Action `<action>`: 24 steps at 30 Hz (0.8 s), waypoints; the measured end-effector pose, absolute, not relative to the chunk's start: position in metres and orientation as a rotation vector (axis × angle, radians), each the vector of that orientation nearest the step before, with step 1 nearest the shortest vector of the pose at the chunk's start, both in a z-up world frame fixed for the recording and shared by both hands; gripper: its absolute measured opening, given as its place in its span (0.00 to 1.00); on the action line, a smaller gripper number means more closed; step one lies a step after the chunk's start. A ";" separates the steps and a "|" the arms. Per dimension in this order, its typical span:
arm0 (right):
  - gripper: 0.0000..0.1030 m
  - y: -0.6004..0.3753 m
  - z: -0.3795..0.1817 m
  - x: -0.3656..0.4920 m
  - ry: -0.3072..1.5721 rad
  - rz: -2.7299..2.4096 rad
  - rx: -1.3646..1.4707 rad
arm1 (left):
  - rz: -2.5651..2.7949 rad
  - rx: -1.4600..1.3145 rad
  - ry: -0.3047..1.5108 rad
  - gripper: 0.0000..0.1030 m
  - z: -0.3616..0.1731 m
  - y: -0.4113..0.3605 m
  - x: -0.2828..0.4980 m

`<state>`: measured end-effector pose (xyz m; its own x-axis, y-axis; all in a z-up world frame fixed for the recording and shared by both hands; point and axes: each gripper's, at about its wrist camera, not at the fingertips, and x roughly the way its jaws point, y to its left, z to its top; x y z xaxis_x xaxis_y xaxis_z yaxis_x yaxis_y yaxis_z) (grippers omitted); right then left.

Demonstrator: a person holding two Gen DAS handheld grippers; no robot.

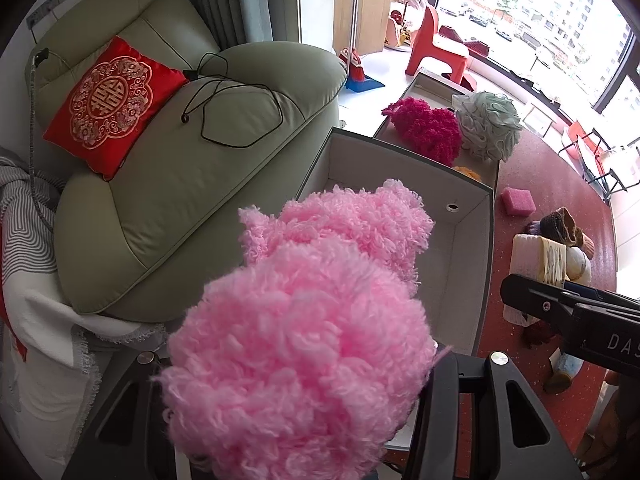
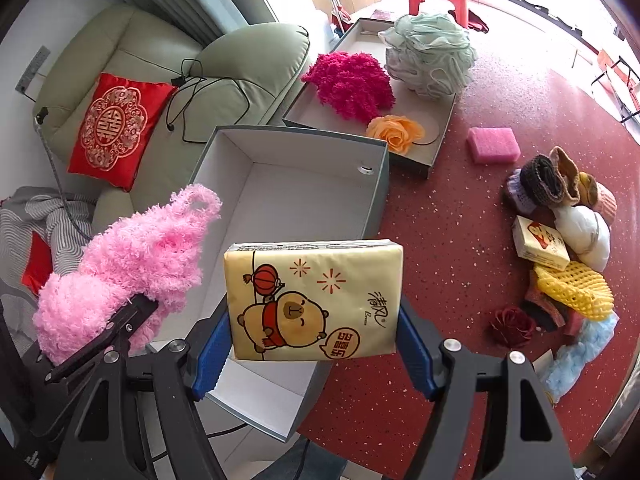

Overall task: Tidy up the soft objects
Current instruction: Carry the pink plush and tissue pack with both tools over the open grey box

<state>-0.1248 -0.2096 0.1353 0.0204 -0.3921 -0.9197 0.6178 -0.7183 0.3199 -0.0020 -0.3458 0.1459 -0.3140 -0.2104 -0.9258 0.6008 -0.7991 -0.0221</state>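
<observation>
My left gripper [image 1: 296,384] is shut on a pink fluffy yarn piece [image 1: 304,320], which hides its fingers and hangs over the near left corner of an open white box [image 1: 380,168]. In the right wrist view the same pink yarn piece [image 2: 128,264] sits left of the box [image 2: 288,208]. My right gripper [image 2: 314,344] is shut on a yellow tissue pack [image 2: 314,304] with a cartoon bear print, its blue pads [image 2: 212,344] pressing both sides. The pack is held over the box's near end. Nothing lies in the box.
A shallow lid tray [image 2: 442,136] behind the box holds magenta yarn [image 2: 348,84], a green bath pouf [image 2: 432,52] and an orange flower [image 2: 394,130]. A pink sponge [image 2: 494,144] and a pile of soft items [image 2: 568,240] lie on the red table [image 2: 460,240]. A green sofa [image 1: 180,180] stands left.
</observation>
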 end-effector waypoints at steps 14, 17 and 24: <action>0.75 -0.246 0.141 -0.139 0.283 -1.823 1.509 | -2.129 1.506 0.490 0.50 0.125 -0.357 -0.011; 0.75 -0.257 0.139 -0.145 0.288 -1.820 1.490 | -2.119 1.522 0.480 0.50 0.120 -0.359 -0.014; 0.75 -0.267 0.129 -0.162 0.278 -1.815 1.501 | -2.113 1.536 0.480 0.50 0.109 -0.362 -0.028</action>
<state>-0.1619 -0.2670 0.1286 -0.0295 -0.4056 -0.9136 0.6603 -0.6941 0.2868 -0.0276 -0.3618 0.1092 -0.2544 -0.1744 -0.9512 0.5682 -0.8229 -0.0011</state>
